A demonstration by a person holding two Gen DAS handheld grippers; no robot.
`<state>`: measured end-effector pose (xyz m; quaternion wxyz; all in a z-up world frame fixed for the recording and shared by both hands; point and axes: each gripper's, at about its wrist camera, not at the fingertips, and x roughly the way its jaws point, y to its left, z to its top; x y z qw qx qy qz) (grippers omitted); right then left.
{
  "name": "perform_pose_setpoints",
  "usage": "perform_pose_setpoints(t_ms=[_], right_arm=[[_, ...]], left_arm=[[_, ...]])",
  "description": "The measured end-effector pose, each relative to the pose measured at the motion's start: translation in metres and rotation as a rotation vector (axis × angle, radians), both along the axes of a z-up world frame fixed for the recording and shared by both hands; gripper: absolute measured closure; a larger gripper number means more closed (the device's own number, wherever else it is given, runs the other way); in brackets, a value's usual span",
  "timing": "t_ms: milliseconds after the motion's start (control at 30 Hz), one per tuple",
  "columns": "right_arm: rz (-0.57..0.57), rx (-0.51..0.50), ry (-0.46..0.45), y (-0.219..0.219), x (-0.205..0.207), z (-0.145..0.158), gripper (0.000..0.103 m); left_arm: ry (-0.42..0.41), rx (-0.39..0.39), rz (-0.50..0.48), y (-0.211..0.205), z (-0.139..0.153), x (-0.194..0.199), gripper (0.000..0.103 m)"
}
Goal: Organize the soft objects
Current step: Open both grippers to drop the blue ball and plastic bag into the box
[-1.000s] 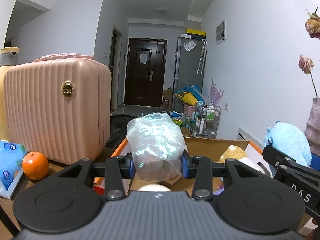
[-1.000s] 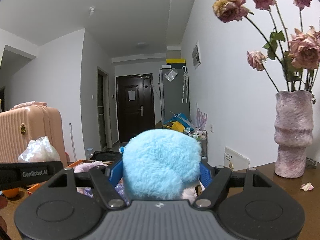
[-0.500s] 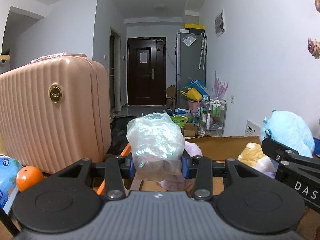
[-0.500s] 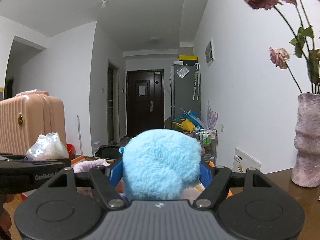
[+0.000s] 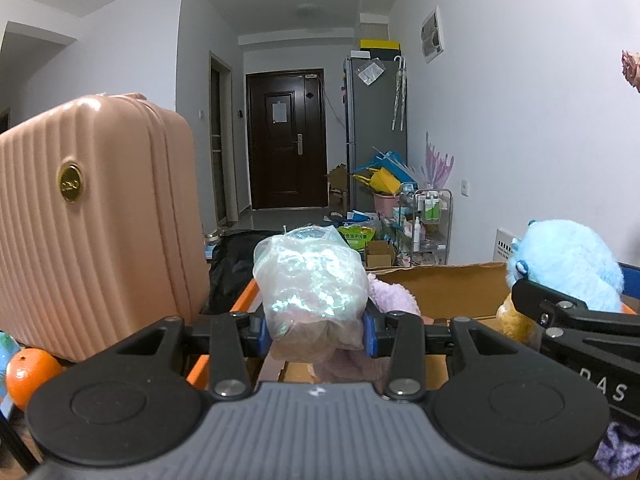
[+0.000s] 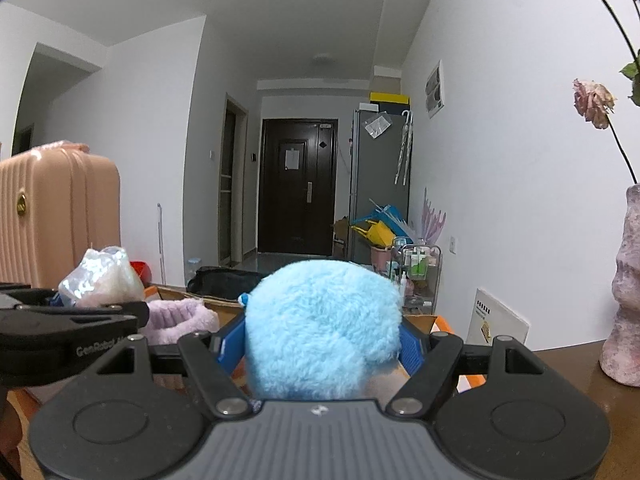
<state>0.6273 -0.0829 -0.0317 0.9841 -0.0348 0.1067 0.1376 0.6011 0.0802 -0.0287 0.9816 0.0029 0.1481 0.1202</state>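
Both hands were carrying soft things toward the cardboard box (image 5: pixel 440 290), so the step in hand looked like the drop-off. The left gripper (image 5: pixel 316 332) had its jaws closed fairly narrow on a plastic bag (image 5: pixel 310 280) with something soft inside, held just over the box's near left corner. The right gripper (image 6: pixel 320 344) had its jaws wider, pressed on either side of a blue plush toy (image 6: pixel 324 324), which rode above the box's right side.

Inside the box lay a lilac plush (image 5: pixel 390 298) and a yellow plush (image 5: pixel 516 318), so the free floor seemed to sit between them. The next move probably called for lowering each load past the rim and parting the jaws over a bare patch.

Room was tight on the left: a pink suitcase (image 5: pixel 96 216) stood close beside the box, with an orange (image 5: pixel 30 372) at its foot on the bench. On the right, a vase (image 6: pixel 624 304) stood near that gripper's path.
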Motion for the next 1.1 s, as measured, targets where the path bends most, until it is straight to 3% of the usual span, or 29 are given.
perform_pose_setpoints(t_ms=[267, 367, 467, 533, 633, 767, 1100], right_arm=[[-0.009, -0.022, 0.018, 0.006, 0.002, -0.004, 0.028], [-0.015, -0.025, 0.013, 0.007, 0.002, -0.003, 0.026], [-0.022, -0.022, 0.012, 0.007, 0.003, -0.004, 0.021], [-0.03, -0.016, 0.008, 0.005, 0.002, -0.004, 0.012], [-0.038, 0.002, 0.0, 0.001, -0.002, -0.004, 0.006], [-0.051, 0.029, -0.009, -0.004, -0.005, -0.003, 0.0], [-0.06, 0.028, -0.025, -0.009, -0.013, -0.003, 0.0]], left_arm=[[0.001, 0.033, -0.012, -0.004, -0.006, 0.006, 0.061], [0.001, 0.018, -0.005, -0.001, -0.005, 0.001, 0.056], [-0.011, 0.001, 0.004, 0.001, -0.004, -0.002, 0.041], [-0.029, -0.006, 0.022, 0.003, -0.002, -0.009, 0.018], [-0.075, -0.017, 0.077, 0.006, 0.002, -0.017, 0.0], [-0.092, -0.062, 0.091, 0.012, 0.004, -0.021, 0.0], [-0.1, -0.025, 0.073, 0.003, 0.008, -0.024, 0.0]])
